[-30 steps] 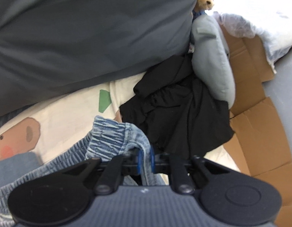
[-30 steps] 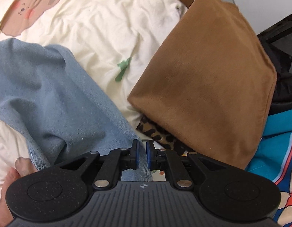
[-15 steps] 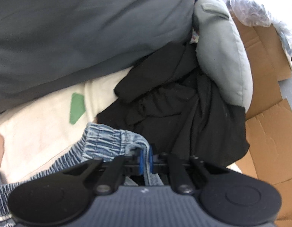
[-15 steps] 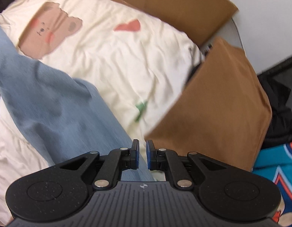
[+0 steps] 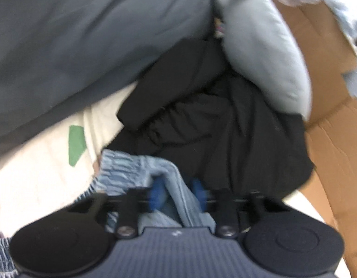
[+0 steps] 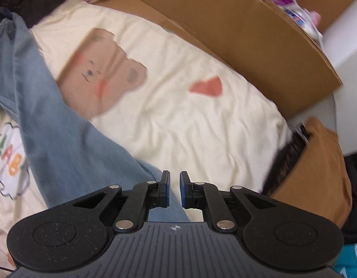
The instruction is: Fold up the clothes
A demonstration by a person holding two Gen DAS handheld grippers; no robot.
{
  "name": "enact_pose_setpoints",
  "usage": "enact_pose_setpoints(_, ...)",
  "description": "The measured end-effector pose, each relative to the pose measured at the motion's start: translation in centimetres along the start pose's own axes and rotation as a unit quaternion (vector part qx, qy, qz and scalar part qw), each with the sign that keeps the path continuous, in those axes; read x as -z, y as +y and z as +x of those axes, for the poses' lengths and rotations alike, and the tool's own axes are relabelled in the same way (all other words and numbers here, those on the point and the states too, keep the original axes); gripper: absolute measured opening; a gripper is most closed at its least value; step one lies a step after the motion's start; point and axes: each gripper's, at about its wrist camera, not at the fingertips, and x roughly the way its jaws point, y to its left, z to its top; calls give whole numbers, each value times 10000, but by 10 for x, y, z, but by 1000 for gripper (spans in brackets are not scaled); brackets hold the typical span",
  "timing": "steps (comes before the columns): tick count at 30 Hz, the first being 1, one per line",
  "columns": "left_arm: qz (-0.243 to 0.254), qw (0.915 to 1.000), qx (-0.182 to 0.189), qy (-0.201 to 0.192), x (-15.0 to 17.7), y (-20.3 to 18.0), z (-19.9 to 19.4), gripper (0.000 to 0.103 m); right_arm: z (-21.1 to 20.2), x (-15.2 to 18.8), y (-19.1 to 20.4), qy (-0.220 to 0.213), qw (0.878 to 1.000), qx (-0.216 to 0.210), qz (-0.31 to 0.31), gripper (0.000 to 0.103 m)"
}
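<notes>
A pair of light blue denim trousers with an elastic waistband [image 5: 129,169] lies on a cream printed bedsheet [image 5: 39,176]. In the left wrist view my left gripper [image 5: 178,194] has its blue pads apart, and a fold of the waistband still lies loosely between them. In the right wrist view the trouser leg [image 6: 51,129] runs from upper left down under my right gripper [image 6: 175,188]. Its jaws stand slightly apart with the leg's edge just below them, not clamped.
A black garment [image 5: 215,134] is heaped beyond the left gripper, beside a grey pillow [image 5: 259,46] and a dark grey duvet [image 5: 86,34]. Cardboard [image 6: 236,23] lines the bed's far edge. A brown cushion [image 6: 317,173] lies at the right.
My left gripper's pads have opened and released their grip on the waistband. My right gripper has swung upward and left along the bed; the brown cushion has slid to the right edge.
</notes>
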Motion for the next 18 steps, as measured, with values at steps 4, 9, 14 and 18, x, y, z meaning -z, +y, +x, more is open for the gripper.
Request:
enact_pose_setpoints(4,405,9989,233,47,15,3,-39,53,1,-16,18,-139,9994,-240,-215,10)
enact_pose_setpoints(9,594,9976,344,-84,22,41,-98,57,2,-30,40,-251,9972,-505,-488,10)
enact_pose_setpoints(14,403,9990,-57,-207,17,100,-144,57,0,-47,60,-331,9939,-752,-735,10)
enact_pose_setpoints(18,383,9979,-456,-246,20,146,-174,57,-5,-60,74,-418,9901,-873,-1012,10)
